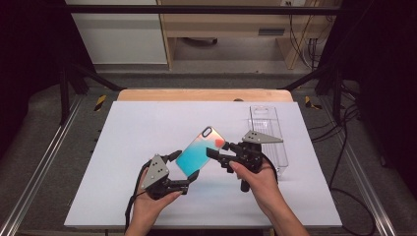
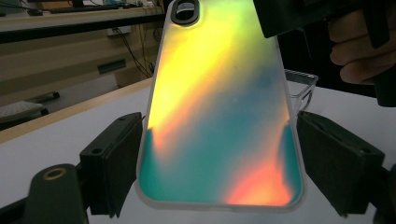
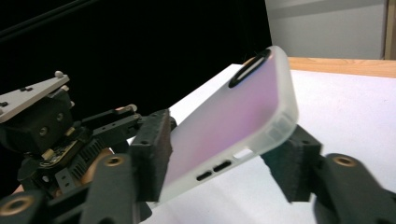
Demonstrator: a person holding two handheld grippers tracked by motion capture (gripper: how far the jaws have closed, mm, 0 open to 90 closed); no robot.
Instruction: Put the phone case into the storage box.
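Observation:
A phone case [image 1: 199, 150] with a teal-to-orange iridescent back and a black camera ring is held tilted above the white tabletop. My left gripper [image 1: 183, 166] is shut on its lower end, and in the left gripper view the pads press on both long edges of the case [image 2: 219, 116]. My right gripper [image 1: 218, 150] reaches in from the right at the case's upper end. In the right gripper view the frosted case [image 3: 233, 116] lies slanted between the two jaws of the right gripper [image 3: 224, 158], which stand partly closed around it without a clear squeeze.
A clear plastic box [image 1: 268, 137] lies on the white sheet [image 1: 147, 128] just right of the right gripper, with its rim behind the case [image 2: 301, 88]. A wooden table edge [image 1: 204, 94] runs along the back. Dark frame rails flank the table.

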